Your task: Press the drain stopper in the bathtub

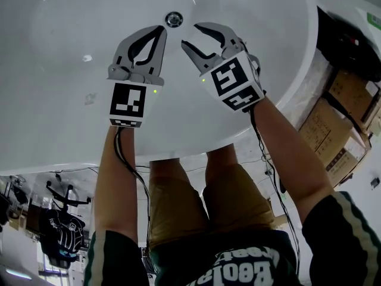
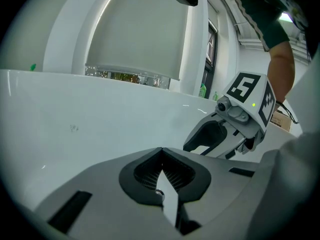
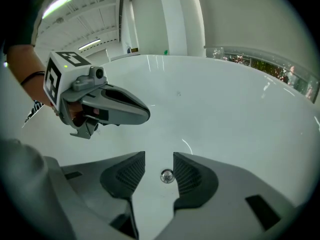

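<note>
The round chrome drain stopper sits in the floor of the white bathtub. My left gripper is shut with nothing in it, its tip just short of the stopper and slightly left of it. My right gripper is open and empty, a little right of the stopper. In the right gripper view the stopper shows in the gap between that gripper's spread fingers, and the left gripper hangs above on the left. The left gripper view shows its own jaws pressed together at the tips.
The tub's rim curves round on the right. Beyond it stand cardboard boxes. Cables run from both grippers down past the person's arms and legs.
</note>
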A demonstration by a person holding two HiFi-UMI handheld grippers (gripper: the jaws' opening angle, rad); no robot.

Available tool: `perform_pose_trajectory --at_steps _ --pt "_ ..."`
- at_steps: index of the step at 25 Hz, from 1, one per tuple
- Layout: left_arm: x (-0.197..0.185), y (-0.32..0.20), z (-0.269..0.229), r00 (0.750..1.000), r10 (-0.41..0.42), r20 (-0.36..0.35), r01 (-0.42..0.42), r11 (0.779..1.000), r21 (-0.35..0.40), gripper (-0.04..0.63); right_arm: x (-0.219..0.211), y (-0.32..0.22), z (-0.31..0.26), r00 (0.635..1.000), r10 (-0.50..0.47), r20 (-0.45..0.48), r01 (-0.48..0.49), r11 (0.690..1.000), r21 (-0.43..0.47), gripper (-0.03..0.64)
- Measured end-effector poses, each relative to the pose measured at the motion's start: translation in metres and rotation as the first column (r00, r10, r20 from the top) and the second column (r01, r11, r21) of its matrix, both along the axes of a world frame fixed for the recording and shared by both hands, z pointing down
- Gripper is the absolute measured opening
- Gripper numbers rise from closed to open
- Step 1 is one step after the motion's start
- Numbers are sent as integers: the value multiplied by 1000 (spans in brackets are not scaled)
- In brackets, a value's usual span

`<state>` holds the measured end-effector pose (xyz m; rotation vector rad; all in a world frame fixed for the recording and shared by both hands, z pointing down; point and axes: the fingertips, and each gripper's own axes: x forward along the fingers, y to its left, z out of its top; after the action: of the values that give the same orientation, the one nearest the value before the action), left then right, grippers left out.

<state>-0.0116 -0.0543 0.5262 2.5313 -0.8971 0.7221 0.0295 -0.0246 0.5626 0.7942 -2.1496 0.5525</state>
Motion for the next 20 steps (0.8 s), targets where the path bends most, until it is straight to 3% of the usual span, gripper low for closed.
perform_pose_trajectory --at_steps 12,20 --pt "-4 15 2 1000 7 21 -7 1000 -6 9 5 8 -4 1000 -5 14 5 1000 0 183" --pt "-6 20 -1 999 16 30 -16 1000 -3 9 1 2 -17 999 9 48 -11 999 48 181"
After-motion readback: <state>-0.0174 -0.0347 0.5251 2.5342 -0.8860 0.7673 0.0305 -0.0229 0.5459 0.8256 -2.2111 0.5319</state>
